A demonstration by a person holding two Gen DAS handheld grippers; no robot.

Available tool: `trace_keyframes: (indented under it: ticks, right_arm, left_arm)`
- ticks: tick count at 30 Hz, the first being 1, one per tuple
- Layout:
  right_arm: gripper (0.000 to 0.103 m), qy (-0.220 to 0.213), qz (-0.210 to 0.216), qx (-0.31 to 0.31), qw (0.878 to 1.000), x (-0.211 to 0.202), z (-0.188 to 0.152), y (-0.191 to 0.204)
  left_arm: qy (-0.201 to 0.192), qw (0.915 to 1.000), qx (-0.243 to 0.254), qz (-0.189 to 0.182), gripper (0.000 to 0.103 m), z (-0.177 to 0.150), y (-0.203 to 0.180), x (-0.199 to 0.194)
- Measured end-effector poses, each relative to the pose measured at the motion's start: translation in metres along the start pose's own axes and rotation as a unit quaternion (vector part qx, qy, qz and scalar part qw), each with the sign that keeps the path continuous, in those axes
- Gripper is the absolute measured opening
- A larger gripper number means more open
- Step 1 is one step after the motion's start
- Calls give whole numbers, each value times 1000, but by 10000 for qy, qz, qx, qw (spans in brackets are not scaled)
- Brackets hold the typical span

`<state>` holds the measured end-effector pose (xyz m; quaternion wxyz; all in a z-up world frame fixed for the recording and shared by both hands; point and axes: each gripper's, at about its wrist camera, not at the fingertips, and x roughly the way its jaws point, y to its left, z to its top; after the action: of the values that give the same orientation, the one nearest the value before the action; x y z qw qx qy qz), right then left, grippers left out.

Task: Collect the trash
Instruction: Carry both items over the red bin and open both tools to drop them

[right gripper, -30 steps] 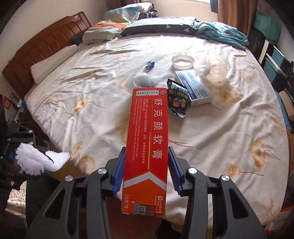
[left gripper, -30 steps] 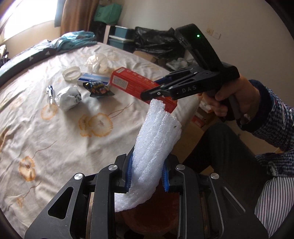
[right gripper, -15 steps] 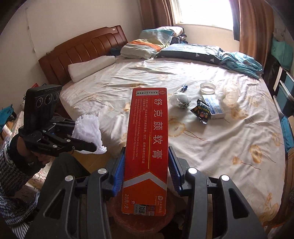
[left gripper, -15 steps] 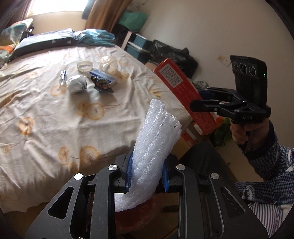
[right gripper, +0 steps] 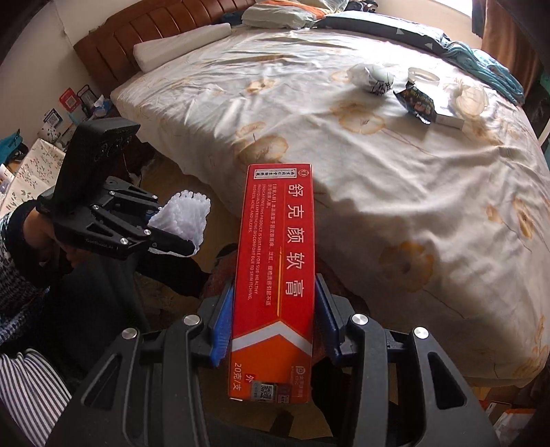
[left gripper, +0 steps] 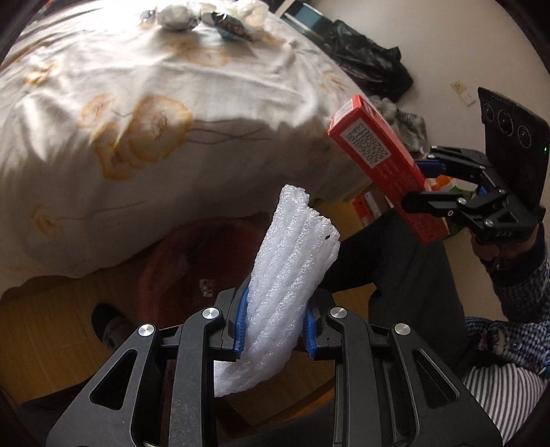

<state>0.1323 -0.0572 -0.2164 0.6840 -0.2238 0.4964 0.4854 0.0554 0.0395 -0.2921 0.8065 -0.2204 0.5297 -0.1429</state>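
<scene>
Your left tongs [left gripper: 275,326] grip foam wrap [left gripper: 292,275], right tongs [right gripper: 271,323] a red box [right gripper: 275,275] | carrying step — next, release both over the reddish bin [left gripper: 192,261] below.

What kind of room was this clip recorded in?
A bedroom, most likely in a home: a large bed with a flowered sheet fills the view, a wooden headboard stands at its far end, and pillows lie against it.
</scene>
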Motion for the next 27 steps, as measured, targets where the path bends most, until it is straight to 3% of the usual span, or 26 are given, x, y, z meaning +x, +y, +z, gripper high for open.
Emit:
trace_keyframes:
  ticks: [11, 19, 27]
  right_arm:
    - [42, 1284, -90, -84, 9916, 106, -36, -15]
    - [42, 2201, -129, -186, 9752, 181, -55, -27]
    - [42, 2726, -93, -218, 9618, 232, -65, -32]
  left_arm:
    - [1083, 9929, -434, 225, 24, -16, 36, 87]
    - [2007, 9761, -789, 274, 24, -28, 69, 157]
    - [2560, 9597, -1119, 305, 23, -39, 96, 209]
